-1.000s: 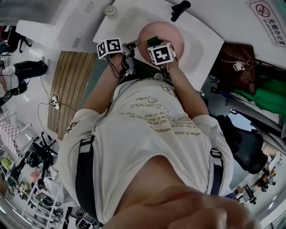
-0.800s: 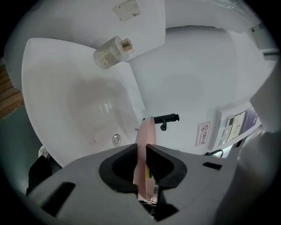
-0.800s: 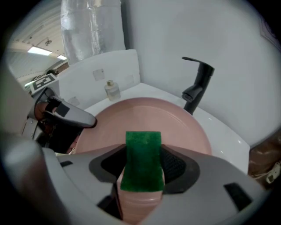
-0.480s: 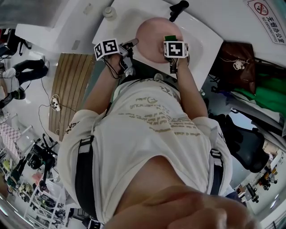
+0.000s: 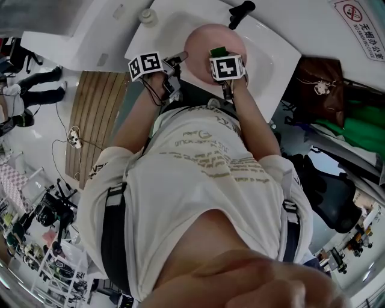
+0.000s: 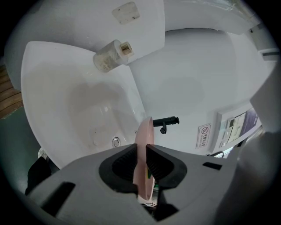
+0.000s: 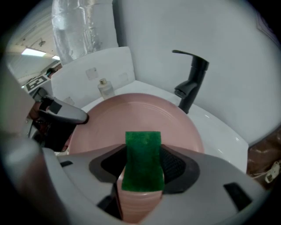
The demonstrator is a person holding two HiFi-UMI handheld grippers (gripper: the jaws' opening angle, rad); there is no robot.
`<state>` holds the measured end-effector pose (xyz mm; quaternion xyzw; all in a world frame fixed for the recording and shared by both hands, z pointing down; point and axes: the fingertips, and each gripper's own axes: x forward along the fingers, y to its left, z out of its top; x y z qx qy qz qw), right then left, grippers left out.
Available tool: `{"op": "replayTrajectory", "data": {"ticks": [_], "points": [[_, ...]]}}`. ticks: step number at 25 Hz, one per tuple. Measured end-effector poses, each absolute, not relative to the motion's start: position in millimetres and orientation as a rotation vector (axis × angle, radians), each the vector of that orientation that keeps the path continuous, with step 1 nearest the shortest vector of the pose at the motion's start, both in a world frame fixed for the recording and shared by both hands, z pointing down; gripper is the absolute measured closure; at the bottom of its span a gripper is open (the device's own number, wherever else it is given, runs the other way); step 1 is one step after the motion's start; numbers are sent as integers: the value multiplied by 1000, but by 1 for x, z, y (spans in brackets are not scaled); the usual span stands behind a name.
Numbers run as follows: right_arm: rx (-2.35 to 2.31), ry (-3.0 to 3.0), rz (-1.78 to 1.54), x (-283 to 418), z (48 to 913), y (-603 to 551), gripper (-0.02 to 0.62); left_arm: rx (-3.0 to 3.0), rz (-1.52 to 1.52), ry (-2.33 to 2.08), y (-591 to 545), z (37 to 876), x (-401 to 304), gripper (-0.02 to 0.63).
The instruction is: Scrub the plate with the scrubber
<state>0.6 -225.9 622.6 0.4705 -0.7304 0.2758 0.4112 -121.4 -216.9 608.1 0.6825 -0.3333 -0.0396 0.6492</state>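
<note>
A pink plate [image 5: 203, 37] is held over the white sink [image 5: 271, 57]. My left gripper [image 5: 178, 59] is shut on its left rim, and in the left gripper view the plate [image 6: 144, 132] stands edge-on between the pads of that gripper [image 6: 141, 154]. My right gripper [image 5: 219, 58] is shut on a green scrubber [image 5: 218, 52] over the plate's near part. In the right gripper view the scrubber [image 7: 141, 160] sticks out from between the jaws of that gripper [image 7: 141, 170] over the plate's face [image 7: 140, 112]. I cannot tell whether it touches the plate.
A black faucet [image 5: 242, 11] stands behind the plate. A small bottle [image 5: 148, 15] sits on the sink's left corner. A wooden mat [image 5: 90, 114] lies on the floor at left, and a brown bag [image 5: 317, 81] hangs at right. My own body fills the lower head view.
My right gripper with the scrubber swept right across the plate, then came partway back left. The left gripper and the plate stayed put.
</note>
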Motion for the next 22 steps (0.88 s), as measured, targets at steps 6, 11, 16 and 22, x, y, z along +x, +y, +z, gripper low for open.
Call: {"op": "replayTrajectory", "data": {"ticks": [6, 11, 16, 22], "points": [[1058, -1928, 664, -45, 616, -217, 360, 1538, -82, -777, -217, 609, -117, 538], [1007, -1976, 681, -64, 610, -206, 360, 1530, -102, -800, -220, 608, -118, 538], [1006, -1946, 665, -55, 616, -200, 360, 1531, -110, -816, -221, 608, -123, 538], [1059, -1892, 674, -25, 624, -203, 360, 1536, -112, -811, -224, 604, -125, 538]]}}
